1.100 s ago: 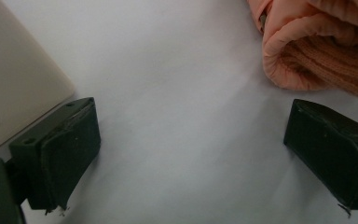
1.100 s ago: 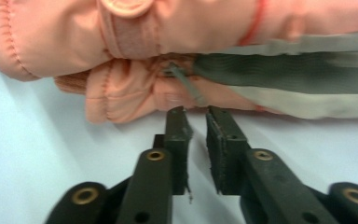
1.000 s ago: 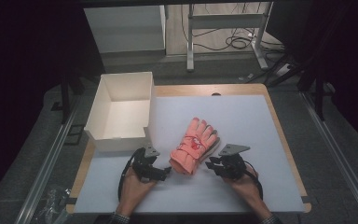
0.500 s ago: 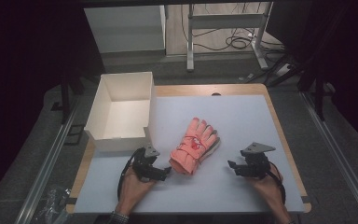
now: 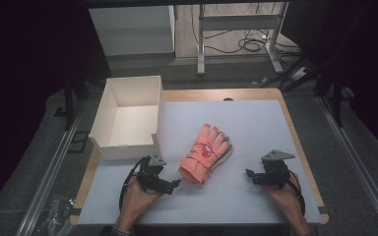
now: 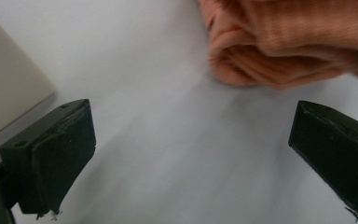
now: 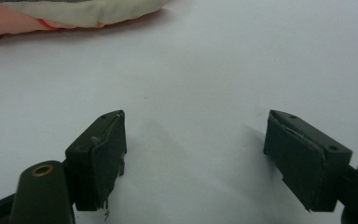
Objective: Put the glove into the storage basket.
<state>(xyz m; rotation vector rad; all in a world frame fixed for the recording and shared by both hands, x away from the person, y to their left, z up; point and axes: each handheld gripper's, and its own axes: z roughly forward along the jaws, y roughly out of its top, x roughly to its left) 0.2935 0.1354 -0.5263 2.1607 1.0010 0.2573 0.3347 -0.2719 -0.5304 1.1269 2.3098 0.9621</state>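
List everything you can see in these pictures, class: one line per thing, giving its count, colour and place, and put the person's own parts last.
Gloves: one stacked pair, salmon pink with a grey palm side showing at the right edge, near the middle of the mat between the two grippers.
Box: one, white, open-topped with nothing in it, at the mat's far left corner.
Mat: one, white, covering the tabletop.
Table: one, wooden edge showing around the mat.
Left gripper: one, black, open, just left of the gloves' cuff, apart from it.
Right gripper: one, black, jaws just opened and holding nothing, right of the gloves with a gap.
Hands: two, one holding each gripper, at the near edge.
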